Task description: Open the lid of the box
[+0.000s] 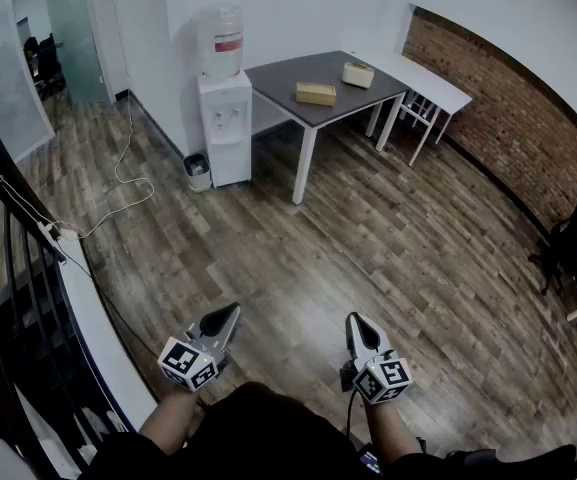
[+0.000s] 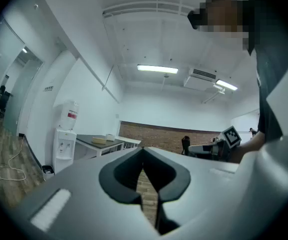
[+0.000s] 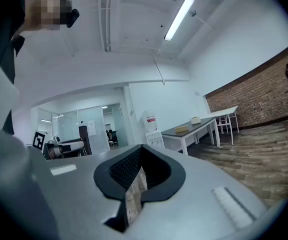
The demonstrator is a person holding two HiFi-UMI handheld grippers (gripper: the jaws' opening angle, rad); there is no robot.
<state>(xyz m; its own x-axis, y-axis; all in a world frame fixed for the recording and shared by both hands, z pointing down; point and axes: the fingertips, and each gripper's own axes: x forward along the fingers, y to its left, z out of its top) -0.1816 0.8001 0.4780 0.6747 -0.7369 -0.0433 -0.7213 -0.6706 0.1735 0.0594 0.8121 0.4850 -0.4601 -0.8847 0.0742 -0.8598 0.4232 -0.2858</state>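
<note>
**Fig. 1. Two hand-held grippers at rest, far from the boxes on the table**

The head view shows a person standing on a wooden floor (image 1: 388, 238) with a gripper in each hand, both low in the frame and pointing level and forward. The left gripper (image 1: 233, 310) has its jaws drawn together to a point, with only a thin slit behind the tips and nothing between them. The right gripper (image 1: 355, 318) is likewise closed and empty, as its own view confirms.

Both grippers are well apart from a dark table (image 1: 283, 73) at the far side of the room. Two closed boxes rest on this table: a tan box (image 1: 315, 93) near the middle and a pale box (image 1: 358, 74) nearer the far edge, the two apart from each other. Which of them the task concerns cannot be told.

A water dispenser (image 1: 224, 118) stands just beside the table's left end, with a small waste bin (image 1: 198, 171) at its foot. A white table (image 1: 428, 76) adjoins the dark one on the right, against a brick wall (image 1: 508, 118). A loose cable (image 1: 118, 183) lies on the floor at left.
</note>
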